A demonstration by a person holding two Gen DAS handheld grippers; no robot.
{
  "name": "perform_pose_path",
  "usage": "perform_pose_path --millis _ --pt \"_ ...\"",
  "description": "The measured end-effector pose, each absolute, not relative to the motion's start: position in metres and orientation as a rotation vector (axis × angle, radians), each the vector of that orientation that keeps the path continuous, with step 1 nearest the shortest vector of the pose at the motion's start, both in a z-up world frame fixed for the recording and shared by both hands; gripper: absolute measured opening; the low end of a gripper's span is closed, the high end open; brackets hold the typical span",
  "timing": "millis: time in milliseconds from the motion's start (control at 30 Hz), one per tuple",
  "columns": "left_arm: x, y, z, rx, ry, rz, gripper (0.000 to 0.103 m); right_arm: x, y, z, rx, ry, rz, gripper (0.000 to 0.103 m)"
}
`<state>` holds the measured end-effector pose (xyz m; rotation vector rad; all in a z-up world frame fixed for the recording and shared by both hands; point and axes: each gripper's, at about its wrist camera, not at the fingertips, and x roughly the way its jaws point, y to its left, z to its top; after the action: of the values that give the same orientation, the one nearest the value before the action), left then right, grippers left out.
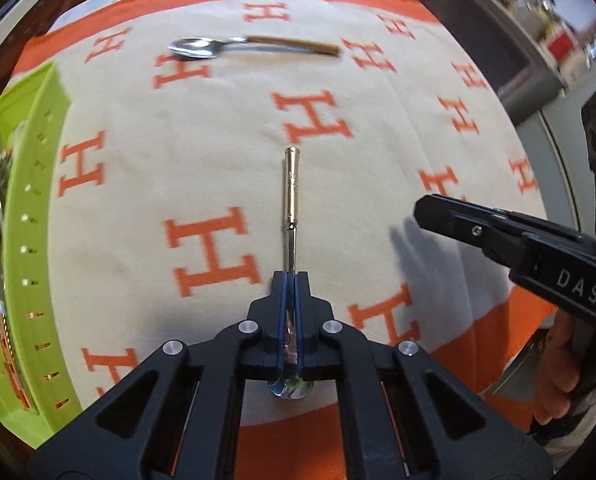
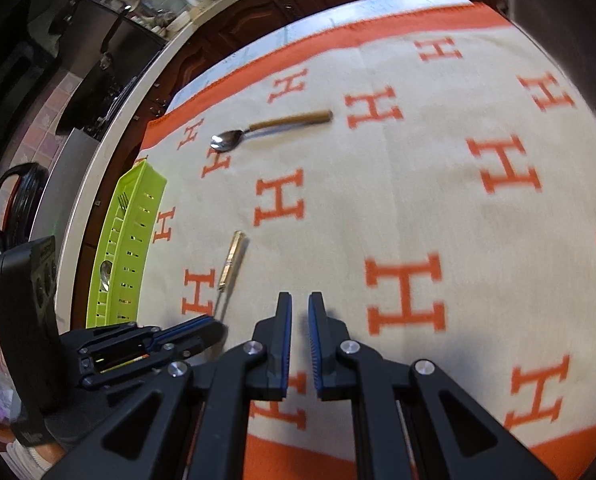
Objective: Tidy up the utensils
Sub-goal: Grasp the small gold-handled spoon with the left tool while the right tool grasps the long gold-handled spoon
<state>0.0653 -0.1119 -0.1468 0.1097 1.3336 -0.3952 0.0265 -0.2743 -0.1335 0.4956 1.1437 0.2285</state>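
Clamped between the pads of the left gripper [image 1: 291,284] is a gold-handled spoon [image 1: 290,184], held at the thin steel neck just above the bowl, its handle pointing away over the cloth. From the look of it, the piece is light, rigid and smooth; polished metal can slide or swivel in a pinch this close to the bowl end, so a hold nearer the balance point of the handle would probably steady it better. The right gripper [image 2: 299,310] hovers beside it with its jaws slightly parted and nothing between them. Farther off, a wooden-handled spoon [image 1: 254,46] lies flat, well apart from both. At the left edge sits a green slotted tray [image 1: 38,184] with cutlery already inside. A cream blanket [image 1: 186,152] with orange H letters covers the bench; the soft nap likely lets flat utensils sink slightly. Kitchen cabinets [image 2: 258,4] and clutter stand behind.
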Motion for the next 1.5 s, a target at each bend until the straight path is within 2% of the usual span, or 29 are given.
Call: perform_pose_path --millis 500,900,1000,1067,1400,1500 --pt "0.113 -0.058 -0.105 -0.046 1.241 -0.305 0.001 0.145 -0.236 -0.118 0.125 1.093 0.379 0.008" --pt "0.15 -0.04 -0.12 -0.115 1.272 -0.268 0.001 0.196 -0.207 -0.127 -0.195 1.057 0.499 0.008" --pt "0.153 -0.037 -0.122 -0.128 1.276 -0.27 0.001 0.204 -0.207 -0.13 -0.208 1.091 0.544 0.023" --pt "0.153 -0.036 -0.122 -0.131 1.275 -0.274 0.001 0.205 -0.207 -0.13 -0.204 1.097 0.576 0.026" --pt "0.156 -0.03 -0.116 -0.143 1.257 -0.27 0.001 0.203 -0.19 -0.141 -0.386 1.103 0.574 0.025" --pt "0.154 -0.03 -0.115 -0.146 1.257 -0.273 0.001 0.206 -0.189 -0.141 -0.351 1.116 0.55 0.017"
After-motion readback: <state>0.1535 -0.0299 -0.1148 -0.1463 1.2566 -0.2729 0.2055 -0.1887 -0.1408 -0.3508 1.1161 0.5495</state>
